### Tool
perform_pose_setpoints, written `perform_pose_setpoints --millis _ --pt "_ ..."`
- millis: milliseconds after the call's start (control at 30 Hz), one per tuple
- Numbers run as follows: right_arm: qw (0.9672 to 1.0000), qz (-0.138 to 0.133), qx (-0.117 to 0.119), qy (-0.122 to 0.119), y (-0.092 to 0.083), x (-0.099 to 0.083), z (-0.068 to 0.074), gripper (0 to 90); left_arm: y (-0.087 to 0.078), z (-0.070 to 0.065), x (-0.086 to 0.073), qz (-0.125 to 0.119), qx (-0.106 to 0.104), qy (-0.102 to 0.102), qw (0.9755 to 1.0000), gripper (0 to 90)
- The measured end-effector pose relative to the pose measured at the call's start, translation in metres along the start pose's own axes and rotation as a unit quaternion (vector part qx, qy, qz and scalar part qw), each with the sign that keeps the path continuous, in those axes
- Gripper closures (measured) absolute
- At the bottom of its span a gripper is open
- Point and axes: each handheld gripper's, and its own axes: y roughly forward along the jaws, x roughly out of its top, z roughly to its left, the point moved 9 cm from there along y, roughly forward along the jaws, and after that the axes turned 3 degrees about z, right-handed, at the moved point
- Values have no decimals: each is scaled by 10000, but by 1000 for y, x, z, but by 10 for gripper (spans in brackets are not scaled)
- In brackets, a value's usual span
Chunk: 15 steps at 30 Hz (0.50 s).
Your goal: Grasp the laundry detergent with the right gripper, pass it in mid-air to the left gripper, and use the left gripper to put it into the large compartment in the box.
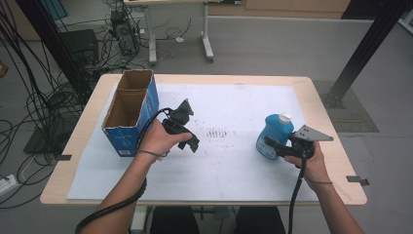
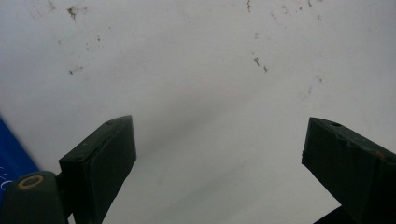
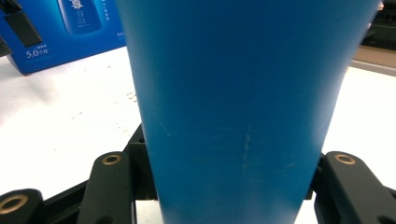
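Observation:
A blue bottle (image 1: 275,134) with a white cap stands upright on the white sheet (image 1: 234,100) at the right. My right gripper (image 1: 271,146) is shut on its lower body from the near side. In the right gripper view the bottle (image 3: 243,93) fills the gap between the two black jaws of that gripper (image 3: 229,182), which press on its sides. My left gripper (image 1: 190,127) is held just right of the open blue carton (image 1: 131,112). Its jaws stand wide apart (image 2: 219,154) over the bare sheet with nothing between them.
The carton's blue printed side (image 3: 60,32) shows far left in the right gripper view, and its corner (image 2: 11,161) edges the left gripper view. The sheet has dark smudges (image 1: 216,132) in the middle. The wooden table edge (image 1: 316,105) borders the sheet; desks and cables lie beyond.

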Motion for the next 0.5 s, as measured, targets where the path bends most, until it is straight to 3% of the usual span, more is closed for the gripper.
perform_pose_setpoints --millis 500 --pt "10000 10 12 -21 0 0 0 439 0 -2 -4 -16 -14 -22 10000 102"
